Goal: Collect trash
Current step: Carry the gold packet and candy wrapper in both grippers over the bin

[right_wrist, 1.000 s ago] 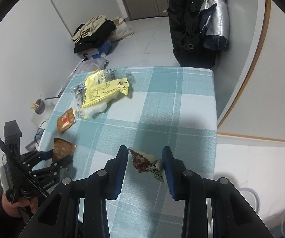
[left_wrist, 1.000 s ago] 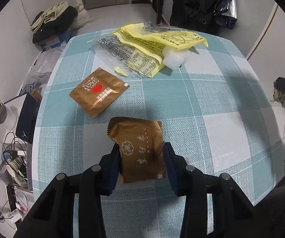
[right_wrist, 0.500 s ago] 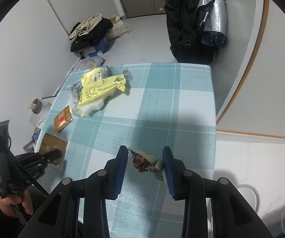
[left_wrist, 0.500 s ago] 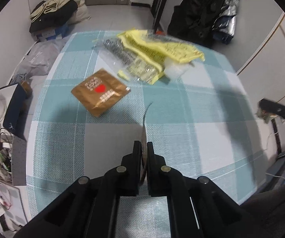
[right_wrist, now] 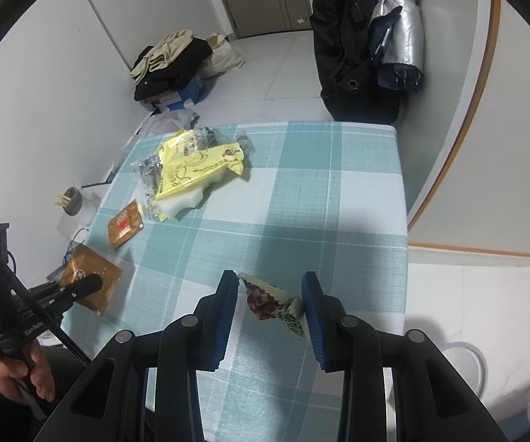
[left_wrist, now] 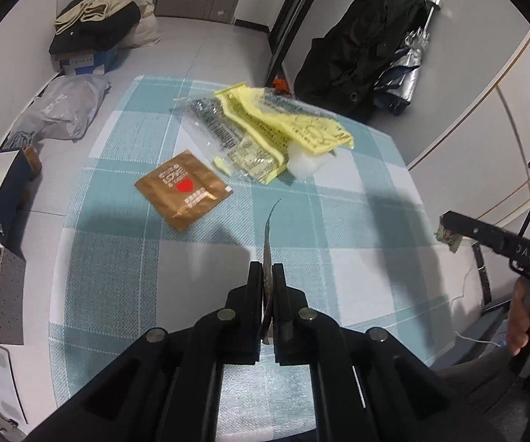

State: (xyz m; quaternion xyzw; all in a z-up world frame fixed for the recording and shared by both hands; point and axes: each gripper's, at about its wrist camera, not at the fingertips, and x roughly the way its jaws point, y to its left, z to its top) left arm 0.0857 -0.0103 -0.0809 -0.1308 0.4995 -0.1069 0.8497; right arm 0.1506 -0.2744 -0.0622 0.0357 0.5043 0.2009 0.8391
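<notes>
My left gripper (left_wrist: 268, 269) is shut on a gold-brown wrapper (left_wrist: 267, 235), seen edge-on and lifted off the checked tablecloth (left_wrist: 357, 243). From the right wrist view the same wrapper (right_wrist: 88, 280) hangs flat in that gripper (right_wrist: 93, 281) at the table's left edge. My right gripper (right_wrist: 269, 287) holds a crumpled red-and-white wrapper (right_wrist: 274, 300) between its blue pads. A second brown wrapper with a red heart (left_wrist: 183, 193) lies flat on the cloth. Behind it sits a pile of yellow and clear plastic bags (left_wrist: 272, 129) with a piece of white foam (left_wrist: 307, 162).
A dark coat and a silver umbrella (right_wrist: 397, 37) hang past the table's far edge. Clothes on a box (right_wrist: 171, 62) and a grey bag (left_wrist: 62, 107) lie on the floor. Cables and a small cup (right_wrist: 71, 200) sit left of the table.
The left jaws closed on the gold-brown wrapper, which turned from flat to edge-on and rose off the cloth. The right gripper kept still with its wrapper.
</notes>
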